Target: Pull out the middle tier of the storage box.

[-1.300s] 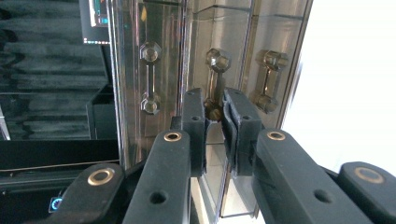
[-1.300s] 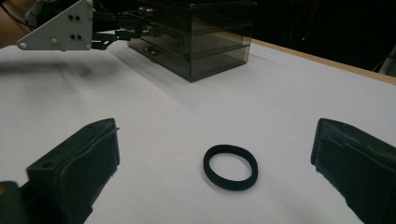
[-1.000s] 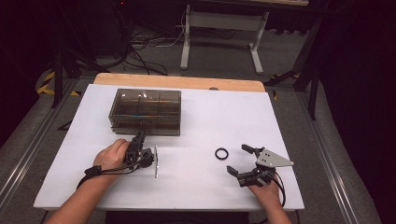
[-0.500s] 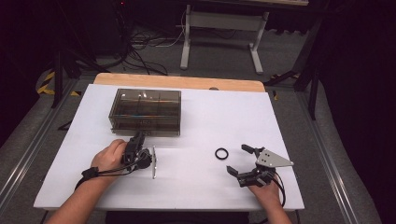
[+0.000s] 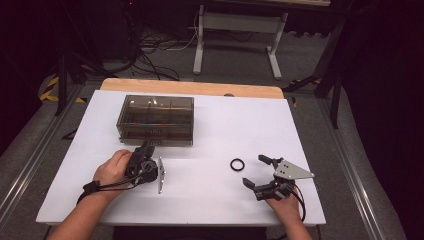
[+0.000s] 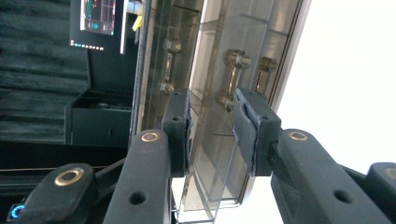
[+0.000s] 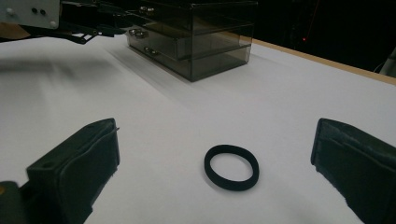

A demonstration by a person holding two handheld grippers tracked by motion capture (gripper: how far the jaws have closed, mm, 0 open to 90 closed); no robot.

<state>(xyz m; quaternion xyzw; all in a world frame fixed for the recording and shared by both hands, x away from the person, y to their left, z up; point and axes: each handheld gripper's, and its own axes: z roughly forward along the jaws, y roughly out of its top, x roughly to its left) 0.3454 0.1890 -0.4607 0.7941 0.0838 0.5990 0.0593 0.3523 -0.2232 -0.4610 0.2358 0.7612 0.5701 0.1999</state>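
Left gripper (image 5: 145, 152) sits at the front face of the smoky clear drawer box (image 5: 155, 117), turned on its side. Its jaws have just been opening and now stand at a narrow gap. In the left gripper view the fingertips (image 6: 177, 126) flank a small drawer handle (image 6: 232, 77); the pads do not appear to press on it, so I read it as let go. The bottom drawer (image 6: 210, 186) looks pulled out a little, toward the gripper.

Black ring (image 5: 237, 164) lies flat on the white table (image 5: 320, 165), right of centre, apart from the box and just ahead of the right gripper (image 5: 256, 171). The right gripper is spread wide and holds nothing; in its own view the ring (image 7: 231, 167) lies between the two pads (image 7: 88, 158), touching neither.

Risks, as judged:
- Ring is thin and flat. A closing pinch could skid it along the smooth table or flip it instead of lifting it.
- Box looks light. A pull or push on the handle could slide the whole box, not the drawer.
- Drawer gap looks slim; the ring may catch on the drawer's front edge if carried in low.

Room: open table all around the ring and between the two hands. Right gripper is near the front edge. Box stands toward the back left, short of the wooden strip (image 5: 190, 87) at the far edge.
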